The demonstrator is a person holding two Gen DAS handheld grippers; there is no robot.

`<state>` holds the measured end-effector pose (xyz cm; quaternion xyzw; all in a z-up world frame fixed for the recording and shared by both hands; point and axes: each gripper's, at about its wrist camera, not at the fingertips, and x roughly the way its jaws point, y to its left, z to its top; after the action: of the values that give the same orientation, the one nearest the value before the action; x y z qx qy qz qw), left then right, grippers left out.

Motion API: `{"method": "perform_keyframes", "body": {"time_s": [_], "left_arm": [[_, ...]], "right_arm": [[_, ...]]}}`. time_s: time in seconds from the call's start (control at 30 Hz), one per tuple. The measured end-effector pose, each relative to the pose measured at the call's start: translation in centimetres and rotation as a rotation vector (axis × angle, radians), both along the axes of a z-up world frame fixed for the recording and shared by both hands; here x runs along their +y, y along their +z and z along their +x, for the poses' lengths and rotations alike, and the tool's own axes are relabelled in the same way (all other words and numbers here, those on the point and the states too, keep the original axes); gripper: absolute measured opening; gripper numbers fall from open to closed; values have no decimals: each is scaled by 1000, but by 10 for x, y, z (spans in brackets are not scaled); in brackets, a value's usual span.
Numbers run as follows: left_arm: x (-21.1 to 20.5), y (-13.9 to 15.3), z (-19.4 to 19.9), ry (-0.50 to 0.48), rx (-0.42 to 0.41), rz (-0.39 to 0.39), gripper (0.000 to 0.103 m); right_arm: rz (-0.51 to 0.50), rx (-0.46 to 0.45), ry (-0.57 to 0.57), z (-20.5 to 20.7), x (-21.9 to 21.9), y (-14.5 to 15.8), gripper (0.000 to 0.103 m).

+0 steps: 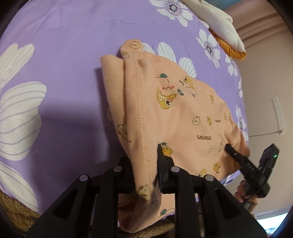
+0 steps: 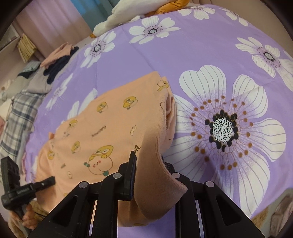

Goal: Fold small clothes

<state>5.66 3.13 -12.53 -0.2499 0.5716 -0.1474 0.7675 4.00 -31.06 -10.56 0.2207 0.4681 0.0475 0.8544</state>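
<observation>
A small peach garment (image 1: 175, 113) printed with yellow cartoon ducks lies partly folded on the purple flowered bedsheet (image 1: 64, 55). My left gripper (image 1: 144, 161) is shut on its near seam edge, with cloth draped over the fingers. The right gripper (image 1: 238, 157) shows at the garment's right edge in the left wrist view. In the right wrist view the garment (image 2: 102, 128) hangs from my right gripper (image 2: 148, 172), which is shut on its thick folded hem. The left gripper (image 2: 44, 183) shows at the garment's lower left.
A white and orange plush toy (image 1: 223, 27) lies at the far edge of the bed; it also shows in the right wrist view (image 2: 131, 12). A pile of other clothes (image 2: 45, 69), plaid, grey and dark, lies at the left. A wall (image 1: 265, 91) stands beyond the bed.
</observation>
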Motion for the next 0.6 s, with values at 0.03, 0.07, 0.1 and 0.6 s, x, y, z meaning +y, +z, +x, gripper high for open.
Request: {"method": "perform_keyframes", "body": {"time_s": [0.03, 0.07, 0.1, 0.6], "left_arm": [[2, -1, 1, 8, 8, -15, 20], [3, -1, -1, 9, 10, -18, 20], [2, 0, -1, 9, 8, -16, 20], [3, 22, -7, 11, -40, 157, 40]], "right_arm": [[-11, 1, 0, 0, 1, -1, 21], [-20, 3, 1, 1, 2, -1, 21], [-29, 6, 2, 1, 4, -2, 21], [-59, 1, 4, 1, 5, 2, 21]]}}
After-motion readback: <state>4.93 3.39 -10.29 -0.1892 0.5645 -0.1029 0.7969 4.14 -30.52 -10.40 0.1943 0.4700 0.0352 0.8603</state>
